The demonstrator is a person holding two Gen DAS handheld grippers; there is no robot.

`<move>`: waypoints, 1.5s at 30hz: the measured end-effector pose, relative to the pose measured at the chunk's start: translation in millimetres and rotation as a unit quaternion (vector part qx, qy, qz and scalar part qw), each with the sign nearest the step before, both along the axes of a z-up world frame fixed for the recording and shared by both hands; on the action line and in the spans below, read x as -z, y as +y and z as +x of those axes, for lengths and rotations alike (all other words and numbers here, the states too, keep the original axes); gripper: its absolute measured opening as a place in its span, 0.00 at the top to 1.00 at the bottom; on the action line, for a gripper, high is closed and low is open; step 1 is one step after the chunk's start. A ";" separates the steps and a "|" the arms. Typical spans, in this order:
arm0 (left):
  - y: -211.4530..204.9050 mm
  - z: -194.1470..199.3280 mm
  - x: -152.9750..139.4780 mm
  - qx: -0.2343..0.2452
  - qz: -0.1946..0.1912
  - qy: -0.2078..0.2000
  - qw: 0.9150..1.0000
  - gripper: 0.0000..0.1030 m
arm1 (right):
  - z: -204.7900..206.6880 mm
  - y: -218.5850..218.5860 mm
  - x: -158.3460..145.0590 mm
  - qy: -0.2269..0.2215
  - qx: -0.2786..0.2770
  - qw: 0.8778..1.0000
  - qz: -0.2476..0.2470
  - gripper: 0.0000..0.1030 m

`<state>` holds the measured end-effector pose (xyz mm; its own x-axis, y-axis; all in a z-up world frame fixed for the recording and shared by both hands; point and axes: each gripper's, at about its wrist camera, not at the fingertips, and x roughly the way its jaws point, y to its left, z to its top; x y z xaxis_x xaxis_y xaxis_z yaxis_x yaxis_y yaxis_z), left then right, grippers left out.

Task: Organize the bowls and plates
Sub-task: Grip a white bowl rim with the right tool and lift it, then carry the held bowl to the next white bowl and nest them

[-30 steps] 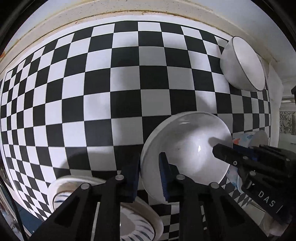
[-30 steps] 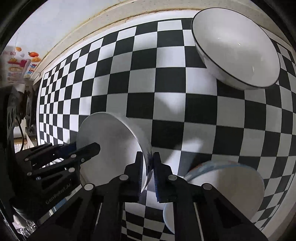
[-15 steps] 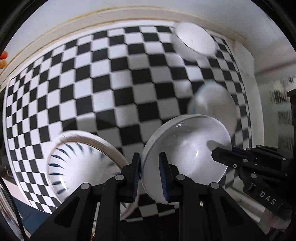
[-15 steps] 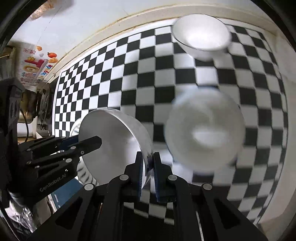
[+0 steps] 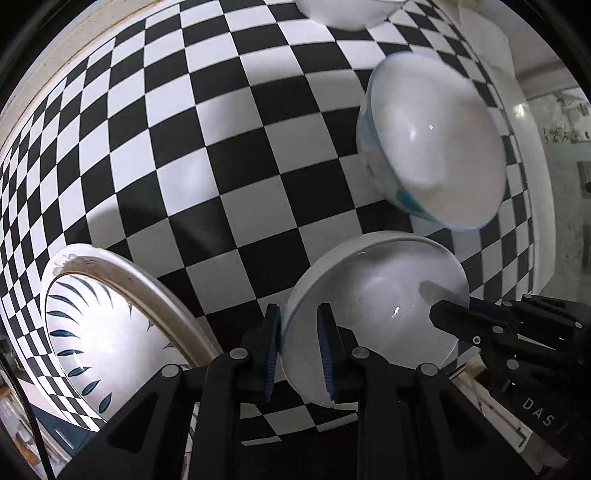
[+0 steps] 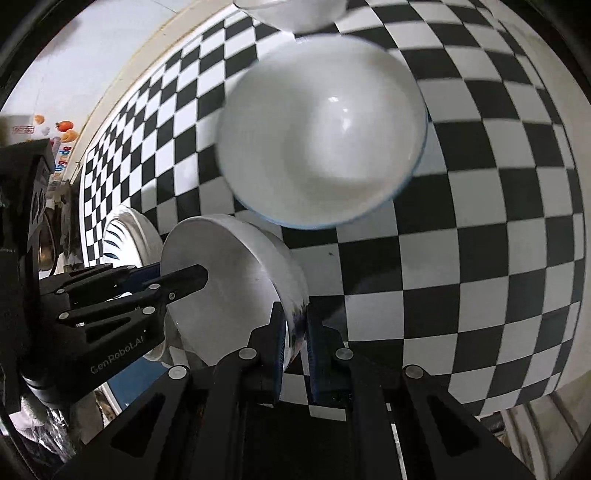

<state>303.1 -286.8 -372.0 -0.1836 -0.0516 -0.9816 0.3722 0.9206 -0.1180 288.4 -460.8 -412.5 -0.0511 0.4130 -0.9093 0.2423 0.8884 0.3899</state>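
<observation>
Both grippers hold one plain white bowl (image 5: 373,306) by opposite sides of its rim, above the checkered table. My left gripper (image 5: 298,332) is shut on its left rim; my right gripper (image 6: 295,328) is shut on its right rim, where the bowl (image 6: 221,284) shows tilted. The right gripper's fingers (image 5: 465,325) show at the bowl's far side in the left wrist view. A blue-rimmed white bowl (image 5: 432,147) stands just beyond; it also shows in the right wrist view (image 6: 321,129). A plate with blue leaf marks (image 5: 107,325) lies to the left.
Another white bowl (image 5: 347,11) stands at the far edge of the black-and-white checkered cloth (image 5: 221,147), also in the right wrist view (image 6: 291,11). A wall runs behind the table. The table's right edge (image 5: 532,184) is near the blue-rimmed bowl.
Both grippers have lifted the white bowl and carried it forward toward the blue-rimmed bowl, which now looms larger. The leaf plate has come into fuller view on the left.
</observation>
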 end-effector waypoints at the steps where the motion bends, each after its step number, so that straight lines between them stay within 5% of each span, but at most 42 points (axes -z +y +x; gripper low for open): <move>1: -3.6 1.1 2.1 0.001 0.001 -0.002 1.000 0.83 | -1.5 -0.4 3.5 0.003 0.003 1.000 0.001 0.88; 19: -13.2 9.4 0.5 0.002 -0.001 0.001 1.000 0.83 | 2.5 -0.6 11.5 0.012 0.013 1.000 0.001 0.88; 26: 20.6 28.5 -69.4 -0.039 -0.032 -0.066 0.997 0.72 | 0.9 -17.1 -9.7 0.006 0.032 0.999 0.015 0.88; 29: 23.7 48.7 -84.5 -0.062 -0.060 -0.075 0.993 0.62 | 0.1 -38.8 -32.5 -0.014 0.063 0.998 0.021 0.69; 31: 17.0 65.0 -81.4 -0.063 -0.070 -0.074 0.993 0.62 | 4.6 -54.0 -43.9 -0.031 0.086 0.996 0.021 0.55; 36: -21.0 93.5 -53.7 -0.047 -0.092 -0.027 0.994 0.62 | 31.1 -82.1 -38.2 -0.042 0.125 0.991 0.010 0.55; 43: -61.6 105.8 -11.9 0.000 -0.055 0.001 0.998 0.63 | 63.0 -95.0 0.4 -0.018 0.133 0.991 0.013 0.55; 45: -67.0 106.1 -1.8 0.005 -0.057 0.012 0.998 0.73 | 67.2 -92.5 9.3 -0.012 0.125 0.992 0.011 0.56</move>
